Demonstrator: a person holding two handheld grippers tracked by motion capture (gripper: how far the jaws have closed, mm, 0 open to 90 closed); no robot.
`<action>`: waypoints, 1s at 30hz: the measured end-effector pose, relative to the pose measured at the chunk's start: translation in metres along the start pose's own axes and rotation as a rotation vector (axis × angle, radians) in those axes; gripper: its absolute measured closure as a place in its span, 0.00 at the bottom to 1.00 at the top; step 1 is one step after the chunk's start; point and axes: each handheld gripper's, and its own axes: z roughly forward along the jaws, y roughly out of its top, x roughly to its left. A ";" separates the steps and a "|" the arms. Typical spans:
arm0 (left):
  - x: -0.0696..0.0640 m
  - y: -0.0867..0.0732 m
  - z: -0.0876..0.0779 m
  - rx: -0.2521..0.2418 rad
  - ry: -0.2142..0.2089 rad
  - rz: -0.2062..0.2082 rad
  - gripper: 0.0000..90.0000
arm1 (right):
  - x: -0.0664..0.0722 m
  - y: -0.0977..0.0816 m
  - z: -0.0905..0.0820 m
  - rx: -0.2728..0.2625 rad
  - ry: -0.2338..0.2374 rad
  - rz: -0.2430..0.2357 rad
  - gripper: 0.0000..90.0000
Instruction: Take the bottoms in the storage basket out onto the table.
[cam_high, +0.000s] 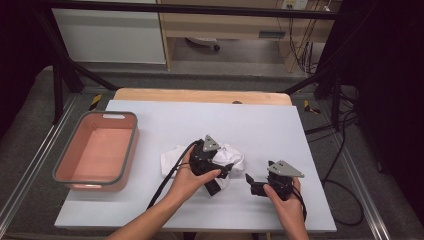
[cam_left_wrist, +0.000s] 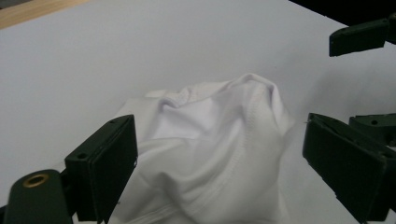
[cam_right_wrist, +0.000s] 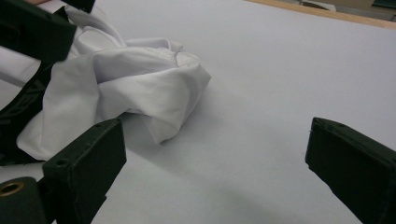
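The white cloth (cam_high: 227, 156) is lying crumpled near the middle of the counter (cam_high: 280, 130), well apart from the pink basin (cam_high: 128, 150) sitting at the left edge. The left tongs (cam_high: 216, 181) are hovering right over the bundle with jaws spread wide; in the left gripper view the cloth (cam_left_wrist: 210, 154) is bunching up between the two pads, but neither pad is pressing on it, so nothing is being held. The right tongs (cam_high: 254, 186) are waiting just beside the cloth, also gaping open over bare counter, the nearest fold (cam_right_wrist: 154, 88) lying off to one side of them.

Here is the worry: the fabric is heaped in loose, overlapping folds, so a closing pinch is likely catching only a top layer, leaving the rest dragging or slipping free. The left tongs' trailing cable (cam_high: 167, 177) is also running across the cloth's near edge and could be snagging it.
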 end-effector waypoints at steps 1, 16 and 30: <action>0.002 0.002 -0.002 -0.002 0.007 -0.002 0.11 | 0.000 0.000 0.000 0.001 0.000 0.002 0.06; 0.027 0.029 -0.034 -0.014 0.063 -0.014 0.09 | -0.001 0.000 -0.003 -0.019 0.015 0.005 0.06; 0.043 0.042 -0.052 -0.016 0.097 -0.013 0.09 | 0.000 -0.001 -0.011 -0.041 0.045 -0.022 0.05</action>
